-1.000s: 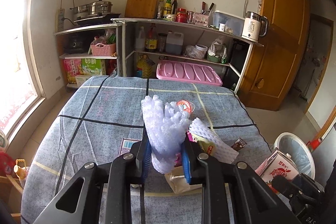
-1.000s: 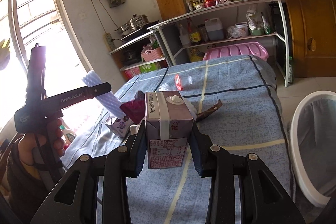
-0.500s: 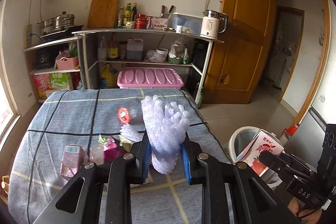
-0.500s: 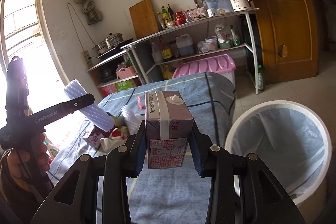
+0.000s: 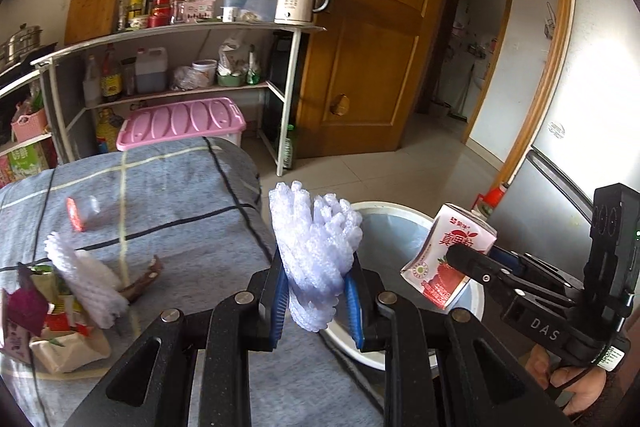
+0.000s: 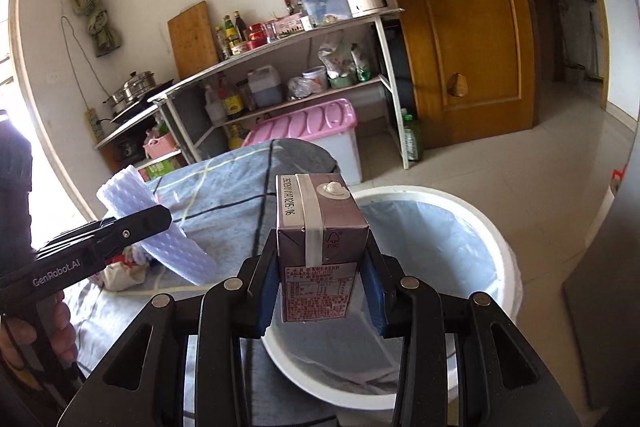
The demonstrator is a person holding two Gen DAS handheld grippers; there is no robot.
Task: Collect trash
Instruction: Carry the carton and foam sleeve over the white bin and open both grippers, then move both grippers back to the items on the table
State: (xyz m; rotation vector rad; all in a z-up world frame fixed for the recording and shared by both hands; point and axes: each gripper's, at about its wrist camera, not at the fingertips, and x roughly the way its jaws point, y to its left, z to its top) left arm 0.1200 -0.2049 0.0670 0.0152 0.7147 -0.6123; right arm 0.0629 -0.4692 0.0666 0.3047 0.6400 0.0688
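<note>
My left gripper [image 5: 318, 301] is shut on a pale purple foam fruit net [image 5: 316, 251], held at the table's right edge just left of the white trash bin [image 5: 390, 211]. In the right wrist view my right gripper [image 6: 322, 287] is shut on a small drink carton [image 6: 320, 239], upright above the near rim of the bin [image 6: 496, 247], which has a pale blue liner. The same carton [image 5: 450, 259] shows at the right of the left wrist view, over the bin. From the right wrist camera the foam net [image 6: 154, 227] hangs over the table [image 6: 232, 195].
More trash lies on the blue checked tablecloth [image 5: 168, 187]: a white foam net [image 5: 86, 279], wrappers [image 5: 52, 311] and a clear cup with a red lid [image 5: 80, 211]. A shelf rack [image 5: 180, 59], a pink-lidded box [image 5: 180, 119] and a wooden door [image 5: 372, 39] stand behind.
Both grippers have swung right, from over the table toward the bin, each keeping its load. The bin has come into full view under the carton.
</note>
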